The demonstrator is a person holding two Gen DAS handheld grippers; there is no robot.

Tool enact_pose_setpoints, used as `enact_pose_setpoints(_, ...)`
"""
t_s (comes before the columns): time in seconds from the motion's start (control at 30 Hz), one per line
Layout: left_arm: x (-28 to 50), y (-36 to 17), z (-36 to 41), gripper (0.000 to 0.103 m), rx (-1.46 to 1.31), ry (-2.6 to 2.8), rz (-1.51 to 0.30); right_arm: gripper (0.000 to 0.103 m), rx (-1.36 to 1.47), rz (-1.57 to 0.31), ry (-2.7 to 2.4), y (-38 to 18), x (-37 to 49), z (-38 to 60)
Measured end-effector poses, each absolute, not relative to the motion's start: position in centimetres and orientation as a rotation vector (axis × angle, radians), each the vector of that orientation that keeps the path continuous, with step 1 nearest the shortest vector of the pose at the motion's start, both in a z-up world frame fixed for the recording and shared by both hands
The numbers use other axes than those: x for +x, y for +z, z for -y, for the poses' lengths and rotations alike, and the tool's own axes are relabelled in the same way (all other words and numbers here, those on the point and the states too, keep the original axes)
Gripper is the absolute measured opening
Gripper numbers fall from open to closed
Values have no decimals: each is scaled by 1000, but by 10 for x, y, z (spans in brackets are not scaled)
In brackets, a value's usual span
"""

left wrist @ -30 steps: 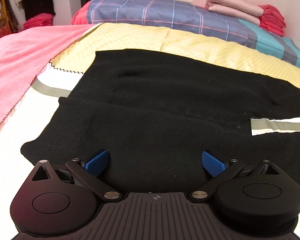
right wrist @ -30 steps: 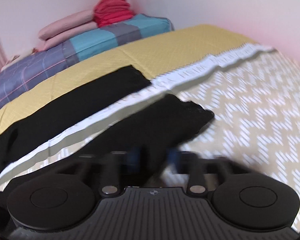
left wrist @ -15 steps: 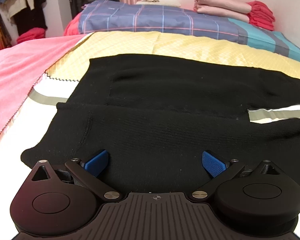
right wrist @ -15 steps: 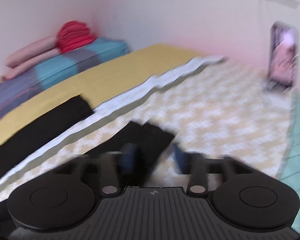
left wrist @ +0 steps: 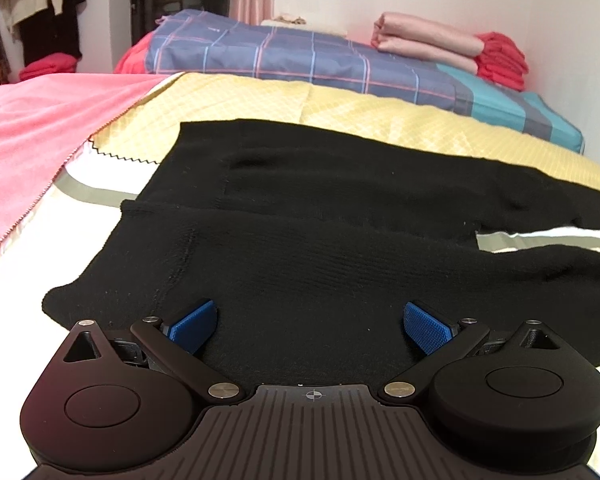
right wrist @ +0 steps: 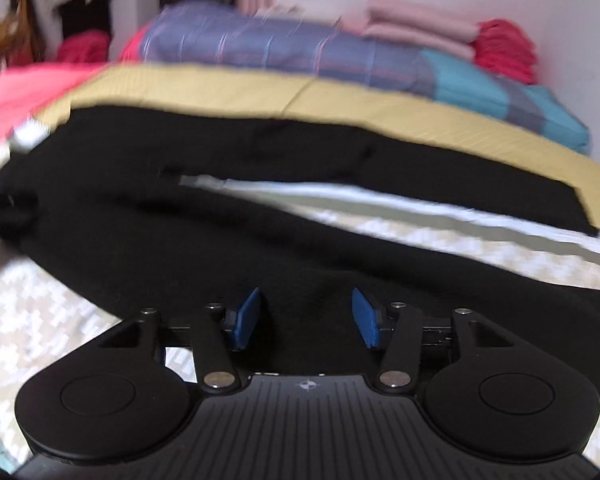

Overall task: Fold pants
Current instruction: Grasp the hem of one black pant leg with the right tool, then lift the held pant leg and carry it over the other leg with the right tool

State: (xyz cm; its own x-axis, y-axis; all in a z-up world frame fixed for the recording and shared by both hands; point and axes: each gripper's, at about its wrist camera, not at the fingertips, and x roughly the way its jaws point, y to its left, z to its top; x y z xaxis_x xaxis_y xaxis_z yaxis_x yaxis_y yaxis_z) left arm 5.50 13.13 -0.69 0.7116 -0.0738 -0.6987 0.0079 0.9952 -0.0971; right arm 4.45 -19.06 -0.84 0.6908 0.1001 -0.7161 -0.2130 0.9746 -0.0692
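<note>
Pants of black knit are spread flat on the bed, just ahead of and beneath both grippers, the two legs parted by a strip of bedding. A soft, limp, fairly thick fabric is suggested by the ribbed texture: it should be light, will sag and drape when lifted, and is unlikely to slip from ribbed pads. The left gripper is held with jaws spread wide over the near waist edge, nothing clasped. The right gripper is seen over the near leg, its jaws parted more narrowly and apparently empty, though that view is blurred. Hold is best taken at the near hem or waistband, where doubled fabric can be pinched and carried across onto the far leg.
</note>
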Motion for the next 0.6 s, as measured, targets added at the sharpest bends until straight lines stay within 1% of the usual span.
enact_pose_setpoints(0.03,54,-7,-133,103,-100,-49,-771,58,-150,-772,167,-12,48,189)
enact_pose_setpoints(0.07,53,-7,-136,103,-113,-55,-764,55,-135,-778,171,-13,50,191)
enact_pose_setpoints(0.13,50,-7,-141,103,-145,-68,-746,5,-94,-820,213,-9,46,195)
enact_pose_setpoints(0.17,50,-7,-144,103,-163,-74,-740,4,-102,-844,212,-6,43,198)
enact_pose_setpoints(0.27,47,-6,-151,103,-208,-80,-723,4,-80,-910,253,13,19,208)
enact_pose_setpoints(0.4,46,-3,-155,103,-221,-77,-714,5,-187,-949,275,23,-4,199)
enact_pose_setpoints(0.47,44,-1,-157,103,-198,-56,-714,17,-252,-896,236,29,-6,182)
enact_pose_setpoints(0.5,43,-1,-157,103,-182,-41,-719,36,-281,-856,223,31,-6,173)
enact_pose_setpoints(0.53,41,0,-160,103,-170,-28,-718,51,-299,-820,242,35,-7,161)
enact_pose_setpoints(0.57,38,1,-163,103,-160,-18,-717,54,-302,-787,284,36,-8,149)
enact_pose_setpoints(0.6,36,1,-167,103,-157,-16,-720,55,-297,-764,337,37,-8,136)
